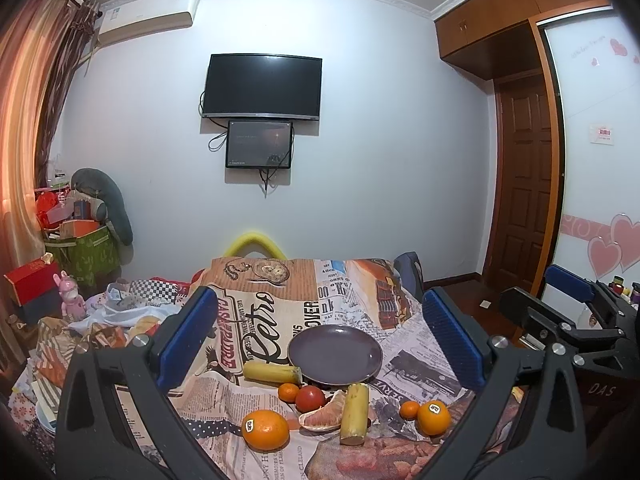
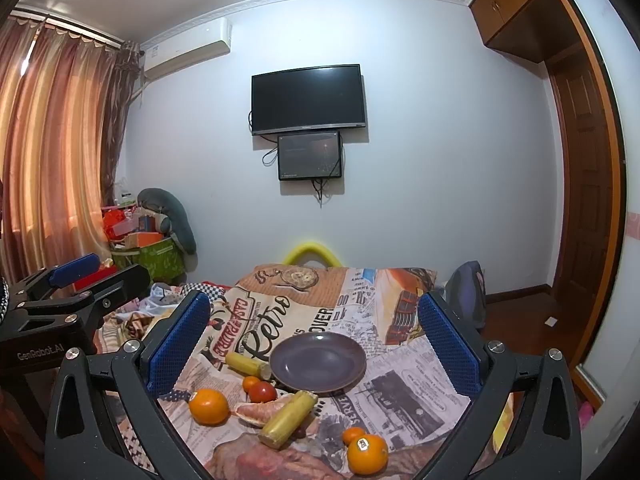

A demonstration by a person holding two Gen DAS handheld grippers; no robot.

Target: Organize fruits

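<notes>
Both your claws stand wide open and hold nothing: the left claw (image 1: 320,336) and the right claw (image 2: 314,340) each hover back from the fruit, well apart from it. The fruit lies on the cloth-covered worktop (image 1: 424,364), ahead of and below both claws, clustered at the near rim of the empty purple plate (image 1: 335,354). The stickered orange (image 1: 265,429) sits nearest your left claw; the other orange (image 2: 367,453) nearest your right. The long yellow piece (image 1: 355,413) points roughly toward the plate, so in my judgement you grip it across its width. The left view shows a second yellow piece (image 1: 272,373) lying crosswise beside the plate, and your right claw at its right edge. The right view shows the front piece as tilted diagonally, resting against the pomelo segment (image 2: 260,410).
</notes>
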